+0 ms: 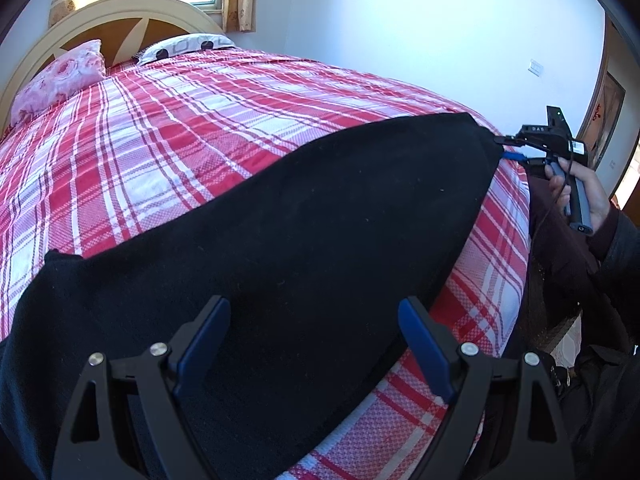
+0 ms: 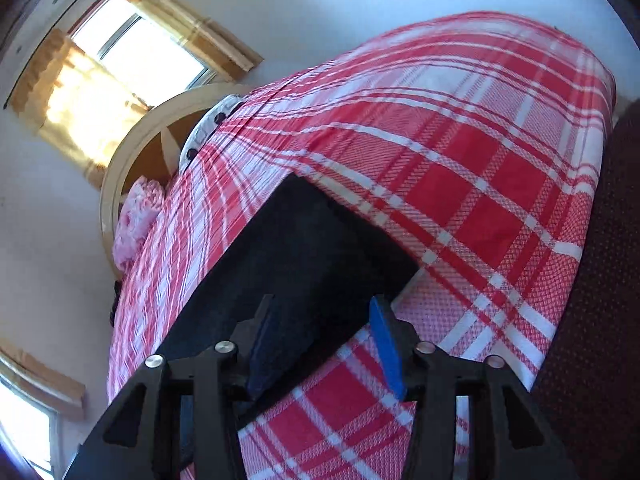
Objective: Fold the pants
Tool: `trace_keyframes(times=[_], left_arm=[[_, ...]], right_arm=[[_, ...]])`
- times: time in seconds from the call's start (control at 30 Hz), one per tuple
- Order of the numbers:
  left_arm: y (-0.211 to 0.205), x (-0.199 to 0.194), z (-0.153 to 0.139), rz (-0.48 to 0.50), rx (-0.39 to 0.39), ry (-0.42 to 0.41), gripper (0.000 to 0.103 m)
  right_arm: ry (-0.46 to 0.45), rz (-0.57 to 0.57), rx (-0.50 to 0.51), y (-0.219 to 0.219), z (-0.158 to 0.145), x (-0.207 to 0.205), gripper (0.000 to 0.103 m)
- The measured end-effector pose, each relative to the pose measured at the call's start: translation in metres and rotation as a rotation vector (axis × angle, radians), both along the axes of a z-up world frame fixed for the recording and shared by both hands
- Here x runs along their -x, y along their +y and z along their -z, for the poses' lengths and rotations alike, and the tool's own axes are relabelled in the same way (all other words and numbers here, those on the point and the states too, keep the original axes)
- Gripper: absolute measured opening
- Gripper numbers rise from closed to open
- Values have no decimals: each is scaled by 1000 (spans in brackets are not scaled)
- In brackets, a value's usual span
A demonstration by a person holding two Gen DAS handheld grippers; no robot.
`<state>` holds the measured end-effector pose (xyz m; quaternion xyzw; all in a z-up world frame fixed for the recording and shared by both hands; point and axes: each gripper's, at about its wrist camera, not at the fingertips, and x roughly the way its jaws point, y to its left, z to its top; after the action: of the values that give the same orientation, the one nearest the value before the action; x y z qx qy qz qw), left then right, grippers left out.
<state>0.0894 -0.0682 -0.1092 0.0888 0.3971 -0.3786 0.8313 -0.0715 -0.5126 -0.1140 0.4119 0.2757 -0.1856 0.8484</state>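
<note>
On the red plaid bedspread the black pants lie flat, running from under my left claw out to the far end by the bed's edge, where my right claw sits. That left claw stands wide, both blue pads spread above the near end of the cloth, gripping nothing. The right claw is partly open, with a corner of the pants between its pads; in its own view the pads do not press the cloth, so I count it as not yet holding, though from the left view its tips sit right at the corner and I cannot rule out light contact.

The step in hand, as I judge it, is taking both ends before the fold. To do it well I should push the right pads further onto the corner so they catch both layers, not just the edge, then close fully. My left claw needs to drop onto the near edge and pinch there, so the cloth stays taut and the fold comes out square.
</note>
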Motion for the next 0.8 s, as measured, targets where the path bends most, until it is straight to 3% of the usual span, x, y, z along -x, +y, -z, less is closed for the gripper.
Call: trace_keyframes(times=[0.07,0.1,0.17,0.3,0.5,0.57,0.63,0.67,0.8], left_arm=[[1,-1,0,-6,8,6,89],[2,-1,0,-6,8,10,89],[1,-2,0,-6,7,14,89],[-1,-1,1,2,-2,14,89],[-1,-1,1,5,0,13,89],[2,0,-1,-6,5,9,89],[5,0,-4,-21,23,5,89],[7,0,-6,-30,36,1,89],[9,-6,-9,-55,66,3,89]], right_arm=[[-33,-12,-4,-4,0,-1,7],[-40,-11,5,-5,-2,-1,4],[-61,-26,24,-4,-6,-2,3],[-64,2,176,2,-30,8,3],[19,-27,137,-16,-1,-7,3],[24,-33,168,-13,-7,-8,8],[57,-18,213,-9,-14,-5,34],[66,6,229,-9,-18,-1,54],[9,54,159,-19,-21,22,55]])
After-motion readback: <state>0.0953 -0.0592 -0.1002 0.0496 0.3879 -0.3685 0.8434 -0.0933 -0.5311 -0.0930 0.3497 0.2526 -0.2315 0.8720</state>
